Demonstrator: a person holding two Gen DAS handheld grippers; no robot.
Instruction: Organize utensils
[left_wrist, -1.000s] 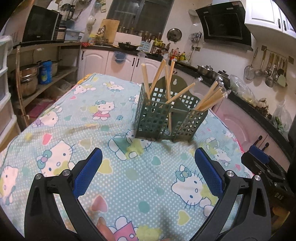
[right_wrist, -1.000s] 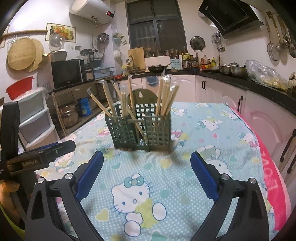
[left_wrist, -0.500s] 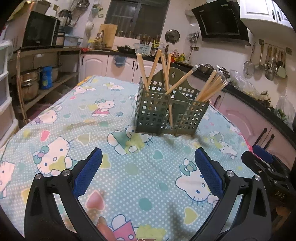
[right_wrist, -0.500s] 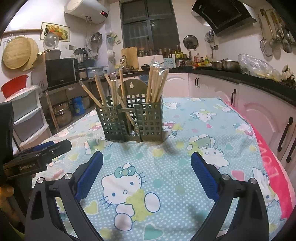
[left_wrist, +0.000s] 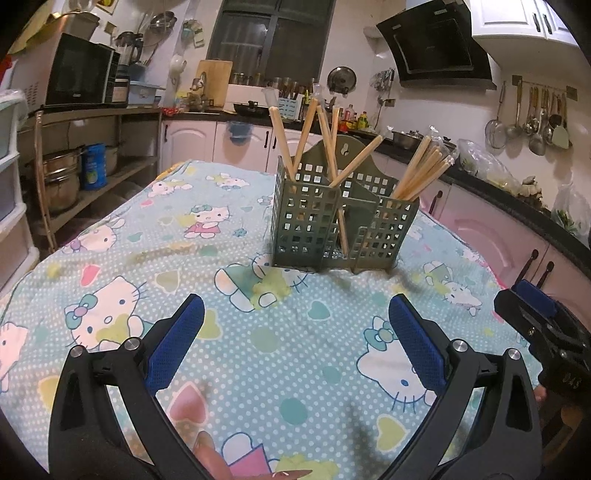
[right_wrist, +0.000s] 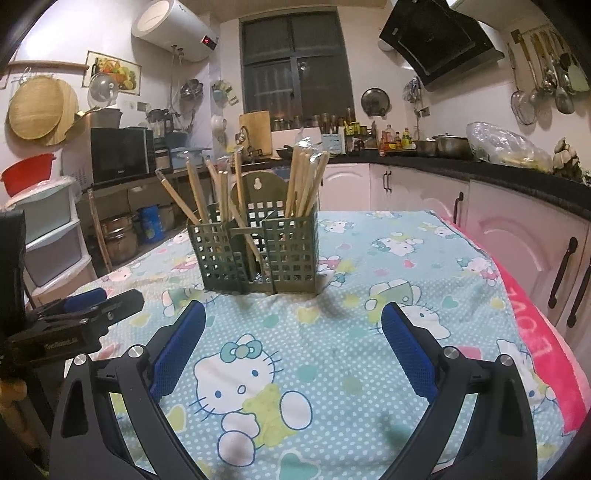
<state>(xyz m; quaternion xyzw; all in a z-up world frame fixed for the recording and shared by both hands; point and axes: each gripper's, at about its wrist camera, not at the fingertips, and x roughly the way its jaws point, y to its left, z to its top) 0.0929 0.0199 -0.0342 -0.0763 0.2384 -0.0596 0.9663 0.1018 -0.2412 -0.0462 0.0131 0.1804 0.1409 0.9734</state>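
Both grippers hang low over the table, pointed at the green holder (left_wrist: 341, 225), and neither carries anything. The left gripper (left_wrist: 295, 332) has its blue pads spread wide, and the right gripper (right_wrist: 293, 338) is just as wide, nothing between the fingers. The holder stands upright in the middle of the table, well apart from both tools. It is a slotted rack with separate compartments, and the chopsticks (left_wrist: 421, 170) lean out of them: a tight bundle in one end compartment, looser sticks (right_wrist: 197, 194) splayed at angles in the others. That split suggests sorting by compartment, with the scattered sticks likely next to be gathered. Underneath lies a cartoon-cat tablecloth (right_wrist: 369, 258), soft and a little rumpled, so the holder could shift if nudged. Around it is a kitchen: pale cabinets (right_wrist: 417, 188), a black range hood (left_wrist: 439, 44), ladles hanging on a wall rail (left_wrist: 532, 118), a microwave (left_wrist: 79, 70) on a shelf.
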